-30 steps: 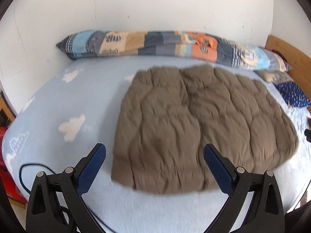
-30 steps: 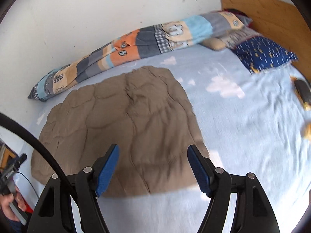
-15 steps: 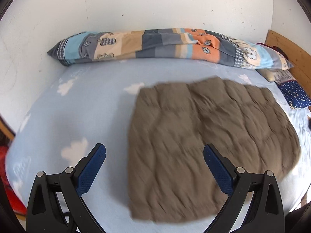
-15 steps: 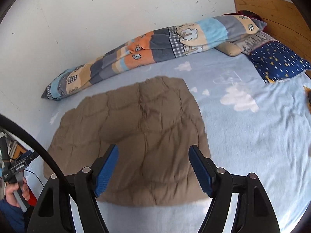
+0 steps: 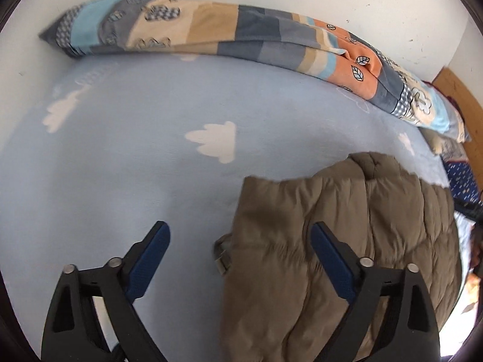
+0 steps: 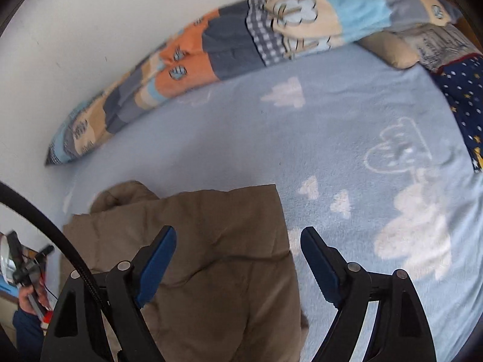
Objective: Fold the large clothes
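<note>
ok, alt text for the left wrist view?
The open left tool hangs over the near left edge of a brown quilted puffer jacket lying on a light blue cloud-print bedsheet. A long patchwork bolster pillow lies along the white wall.

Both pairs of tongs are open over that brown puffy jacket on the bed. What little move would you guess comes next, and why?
Probably lowering both tongs onto the brown puffer jacket's nearest side edges and closing. The left tongs straddle its left edge, the right tongs its right edge, and both are open and hold nothing. The jacket lies flat on the blue cloud blanket, so gripping it seems needed before another fold.
</note>
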Demonstrator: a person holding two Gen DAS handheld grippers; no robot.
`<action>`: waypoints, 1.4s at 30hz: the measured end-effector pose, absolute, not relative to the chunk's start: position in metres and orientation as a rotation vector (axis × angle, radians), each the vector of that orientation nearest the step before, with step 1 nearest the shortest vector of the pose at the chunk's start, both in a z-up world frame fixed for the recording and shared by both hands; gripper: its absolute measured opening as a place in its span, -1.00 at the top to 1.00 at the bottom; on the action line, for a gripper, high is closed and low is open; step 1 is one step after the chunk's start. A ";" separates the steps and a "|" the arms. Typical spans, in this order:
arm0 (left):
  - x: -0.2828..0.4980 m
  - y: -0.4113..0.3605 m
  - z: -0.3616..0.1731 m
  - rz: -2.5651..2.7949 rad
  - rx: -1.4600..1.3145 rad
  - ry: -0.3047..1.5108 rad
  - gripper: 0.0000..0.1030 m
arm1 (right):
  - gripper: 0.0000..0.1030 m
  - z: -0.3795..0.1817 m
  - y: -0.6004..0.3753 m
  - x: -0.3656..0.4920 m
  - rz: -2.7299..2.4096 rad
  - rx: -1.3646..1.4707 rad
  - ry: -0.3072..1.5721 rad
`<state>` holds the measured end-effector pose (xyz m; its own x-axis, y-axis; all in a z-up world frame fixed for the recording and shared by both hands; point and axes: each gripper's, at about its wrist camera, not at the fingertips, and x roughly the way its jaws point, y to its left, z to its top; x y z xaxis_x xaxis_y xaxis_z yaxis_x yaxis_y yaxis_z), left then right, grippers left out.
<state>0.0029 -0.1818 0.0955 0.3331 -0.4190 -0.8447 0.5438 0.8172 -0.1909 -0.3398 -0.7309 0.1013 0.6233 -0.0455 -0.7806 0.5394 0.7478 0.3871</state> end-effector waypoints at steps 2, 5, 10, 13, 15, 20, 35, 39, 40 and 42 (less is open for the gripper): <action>0.012 -0.193 0.088 -0.643 0.131 1.073 -0.71 | -0.39 0.089 -0.735 -0.326 -0.316 0.667 0.867; 0.020 -0.212 0.078 -0.662 0.173 1.088 -0.48 | 0.56 0.080 -0.735 -0.315 -0.275 0.655 0.902; 0.032 -0.235 0.066 -0.642 0.235 1.116 0.12 | 0.99 0.081 -0.720 -0.305 -0.314 0.504 0.940; 0.030 -0.248 0.060 -0.597 0.324 1.083 0.23 | 1.00 0.075 -0.723 -0.306 -0.442 0.395 1.001; 0.028 -0.248 0.064 -0.602 0.308 1.072 0.30 | 0.99 0.064 -0.738 -0.316 -0.480 0.463 1.024; 0.010 -0.227 0.103 -0.620 0.223 0.958 0.23 | 0.98 0.107 -0.709 -0.333 -0.475 0.400 0.856; -0.067 -0.219 0.120 -0.653 0.255 0.998 -0.16 | 0.54 0.120 -0.632 -0.317 -0.388 0.478 0.888; -0.119 -0.188 0.154 -0.668 0.252 0.882 -0.35 | 0.26 0.162 -0.586 -0.367 -0.353 0.434 0.764; -0.134 -0.179 0.161 -0.679 0.238 0.864 -0.43 | 0.20 0.170 -0.573 -0.379 -0.345 0.429 0.738; -0.158 -0.164 0.169 -0.683 0.229 0.845 -0.43 | 0.09 0.182 -0.547 -0.412 -0.325 0.435 0.679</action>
